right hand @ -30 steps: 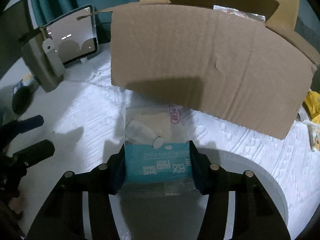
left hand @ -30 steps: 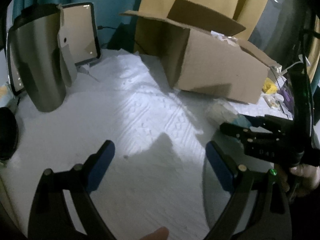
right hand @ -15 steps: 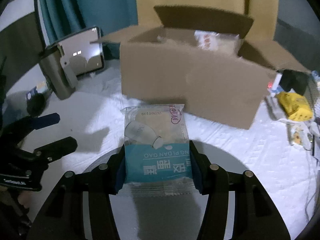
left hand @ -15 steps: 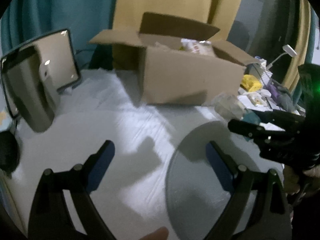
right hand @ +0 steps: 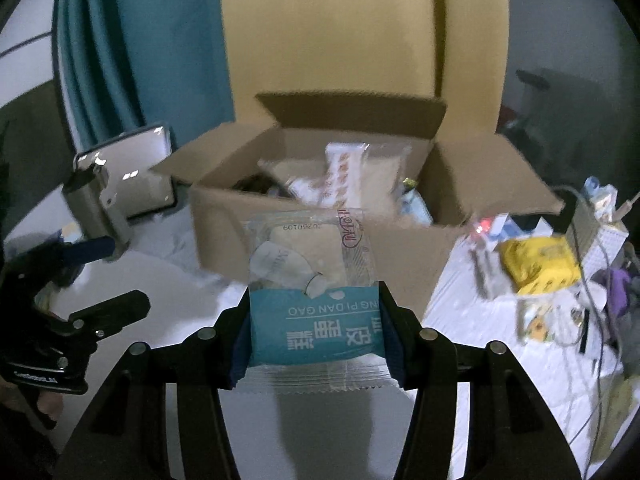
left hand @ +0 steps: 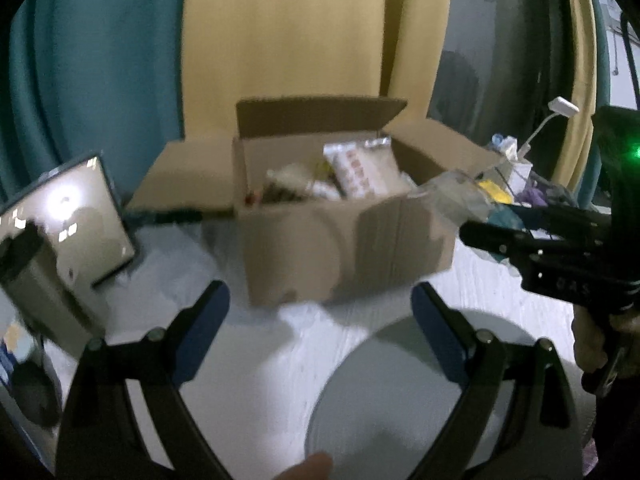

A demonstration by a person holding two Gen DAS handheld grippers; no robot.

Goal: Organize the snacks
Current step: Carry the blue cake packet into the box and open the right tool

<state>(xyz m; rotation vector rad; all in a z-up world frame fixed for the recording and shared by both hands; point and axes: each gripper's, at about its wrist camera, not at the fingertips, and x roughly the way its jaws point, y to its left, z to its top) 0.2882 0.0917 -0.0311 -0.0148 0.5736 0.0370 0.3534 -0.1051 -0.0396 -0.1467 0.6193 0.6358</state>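
Observation:
My right gripper [right hand: 316, 328] is shut on a clear and teal snack packet [right hand: 312, 280], held in the air in front of an open cardboard box [right hand: 400, 256]. The box holds several snack packets, one white with red print [right hand: 360, 172]. My left gripper [left hand: 320, 332] is open and empty, raised over the white table in front of the same box [left hand: 320, 256]. The right gripper with the packet also shows in the left wrist view [left hand: 500, 228], at the box's right corner. The left gripper shows at the left of the right wrist view [right hand: 92, 276].
A round grey plate [left hand: 400, 400] lies on the white cloth below both grippers. A tablet on a stand [right hand: 128, 168] stands left of the box. A yellow packet [right hand: 540, 260], cables and small items crowd the right side. Curtains hang behind.
Both grippers have risen and tilted up, so the inside of the box has come into view. The right gripper still holds the packet and is now closer to the box opening.

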